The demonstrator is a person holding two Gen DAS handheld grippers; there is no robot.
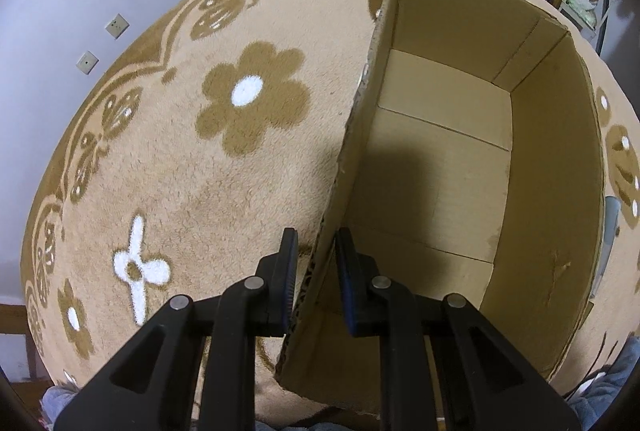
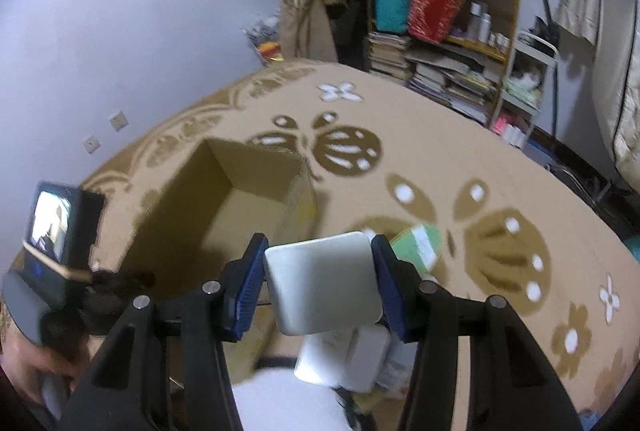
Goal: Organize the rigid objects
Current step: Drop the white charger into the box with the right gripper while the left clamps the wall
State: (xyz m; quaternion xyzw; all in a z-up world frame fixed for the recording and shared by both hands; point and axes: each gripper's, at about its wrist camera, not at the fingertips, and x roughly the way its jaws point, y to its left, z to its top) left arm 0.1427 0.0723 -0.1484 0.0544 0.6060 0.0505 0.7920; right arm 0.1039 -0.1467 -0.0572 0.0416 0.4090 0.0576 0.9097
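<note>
An open cardboard box (image 1: pixel 452 159) stands on the patterned carpet; its inside looks empty. My left gripper (image 1: pixel 317 259) is shut on the box's near left wall (image 1: pixel 360 119), one finger on each side. In the right wrist view the same box (image 2: pixel 240 199) lies ahead to the left. My right gripper (image 2: pixel 320 271) is shut on a white flat rectangular object (image 2: pixel 320 283) and holds it above the floor, right of the box. More white objects (image 2: pixel 348 363) and a green-and-white item (image 2: pixel 418 245) lie on the carpet below it.
The beige carpet (image 1: pixel 200 171) with brown flowers and butterflies covers the floor. A cluttered shelf (image 2: pixel 444 31) with books, a red basket and bottles stands at the far wall. The left hand-held gripper's body (image 2: pixel 56 243) shows at the left edge.
</note>
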